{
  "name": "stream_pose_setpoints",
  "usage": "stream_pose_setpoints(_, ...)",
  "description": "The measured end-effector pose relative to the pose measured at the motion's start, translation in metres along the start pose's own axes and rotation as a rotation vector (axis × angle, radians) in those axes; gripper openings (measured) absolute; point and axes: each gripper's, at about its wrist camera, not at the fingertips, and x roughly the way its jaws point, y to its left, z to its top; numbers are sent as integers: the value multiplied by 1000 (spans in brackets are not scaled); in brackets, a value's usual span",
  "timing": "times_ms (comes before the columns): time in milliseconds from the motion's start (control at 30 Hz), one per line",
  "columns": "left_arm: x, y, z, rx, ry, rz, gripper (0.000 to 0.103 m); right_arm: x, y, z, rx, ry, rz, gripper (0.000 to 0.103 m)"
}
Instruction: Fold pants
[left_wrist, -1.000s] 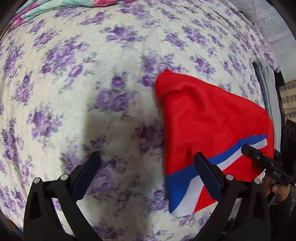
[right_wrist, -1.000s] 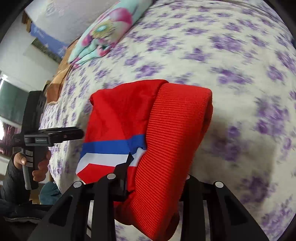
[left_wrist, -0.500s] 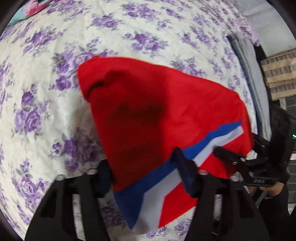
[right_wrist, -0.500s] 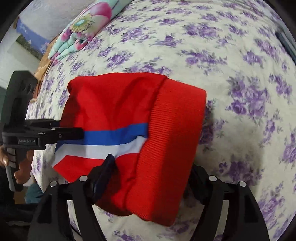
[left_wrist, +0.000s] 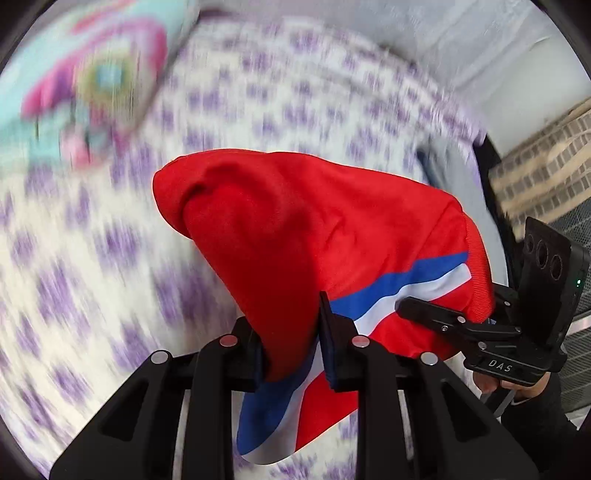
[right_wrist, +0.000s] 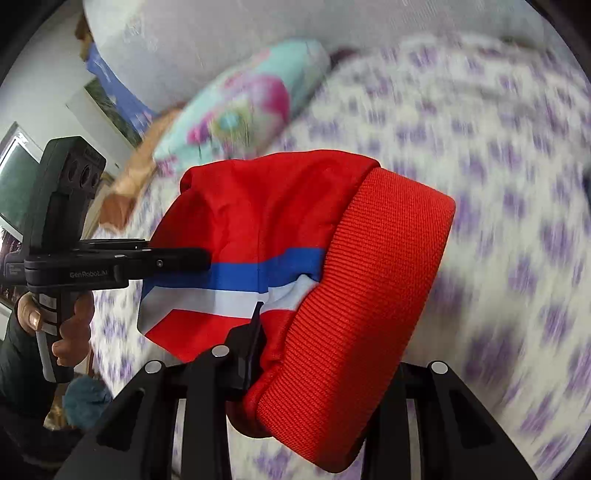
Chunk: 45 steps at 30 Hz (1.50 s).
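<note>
Red pants (left_wrist: 325, 236) held above bed (left_wrist: 92, 280): left gripper (left_wrist: 291, 347) jaws clamped on striped edge, right gripper (right_wrist: 314, 354) jaws clamped on ribbed waistband (right_wrist: 369, 295)

The left tool (left_wrist: 291, 343) pinches the folded red pants (left_wrist: 314, 229) above the blurred floral bed (left_wrist: 92, 277); the right tool (left_wrist: 436, 314) grips their striped edge.

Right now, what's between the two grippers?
The red pants span the gap, bunched; the left gripper clamps the striped edge, the right gripper the ribbed waistband. Both wrist views show it.
</note>
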Motion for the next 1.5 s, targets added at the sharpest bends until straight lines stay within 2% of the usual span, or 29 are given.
stream_pose_setpoints(167, -16, -3, 98, 60, -111, 64, 23, 1, -11, 104, -104, -101, -75, 33)
stream_pose_setpoints(267, -10, 5, 159, 51, -157, 59, 23, 16, -22, 153, -137, -113, -132, 34)
stream_pose_setpoints(333, 0, 15, 185, 20, -174, 80, 23, 32, -36, 184, -138, -126, -145, 34)
stream_pose_setpoints(400, 19, 24, 199, 8, -177, 113, 24, 52, -48, 199, -137, -117, -152, 35)
stream_pose_setpoints(533, 83, 60, 202, -49, -132, 174, 29, 126, -81, 203, -124, -31, -189, 41)
stream_pose_setpoints(600, 130, 91, 192, -123, -45, 256, 32, 159, -97, 195, -112, 11, -259, 55)
stream_pose_setpoints(633, 150, 103, 184, -128, -19, 333, 54, 184, -113, 185, -95, 57, -362, 68)
stream_pose_setpoints(667, 154, 107, 179, -124, -52, 348, 67, 190, -122, 179, -61, 27, -356, 82)
stream_pose_setpoints(700, 154, 108, 173, -95, -113, 356, 68, 189, -132, 174, -18, -23, -338, 86)
stream_pose_setpoints(767, 154, 104, 172, -71, -122, 376, 68, 190, -143, 167, 20, -59, -296, 86)
stream_pose_setpoints(867, 141, 101, 175, -73, -123, 357, 61, 181, -137, 175, -7, -22, -291, 85)
stream_pose_setpoints(933, 125, 92, 177, -61, -168, 371, 60, 156, -130, 185, -15, -72, -281, 87)
stream_pose_setpoints(1033, 93, 75, 180, -48, -290, 359, 73, 115, -128, 199, 31, -207, -256, 87)
stream_pose_setpoints(1067, 92, 74, 184, -42, -310, 373, 76, 105, -125, 205, 41, -266, -250, 78)
stream_pose_setpoints(1100, 94, 71, 187, -23, -323, 423, 80, 102, -123, 208, 27, -280, -258, 64)
stream_pose_setpoints(1133, 102, 71, 191, -10, -302, 504, 80, 110, -115, 212, -22, -264, -281, 25)
stream_pose_setpoints(1167, 112, 76, 196, -24, -266, 530, 80, 120, -114, 213, -35, -231, -290, 3)
stream_pose_setpoints(1200, 127, 86, 199, -68, -211, 526, 80, 133, -114, 212, -36, -189, -292, 4)
stream_pose_setpoints(1233, 134, 91, 199, -88, -189, 529, 80, 151, -113, 209, -41, -145, -294, 6)
stream_pose_setpoints(1267, 145, 94, 195, -76, -168, 572, 82, 175, -113, 203, -64, -81, -321, 8)
stream_pose_setpoints(1300, 156, 87, 190, -6, -176, 643, 83, 185, -114, 197, -93, -72, -355, 8)
stream_pose_setpoints(1333, 163, 77, 183, 65, -197, 711, 84, 190, -107, 188, -174, -125, -398, 9)
stream_pose_setpoints(1367, 165, 72, 180, 93, -210, 744, 84, 189, -104, 184, -211, -131, -420, 11)
stream_pose_setpoints(1400, 162, 71, 179, 79, -203, 738, 84, 188, -101, 184, -215, -125, -426, 17)
stream_pose_setpoints(1467, 150, 72, 178, 9, -167, 661, 85, 176, -99, 188, -146, -72, -322, 70)
stream_pose_setpoints(1500, 144, 69, 175, -4, -160, 643, 85, 165, -96, 188, -114, -74, -296, 76)
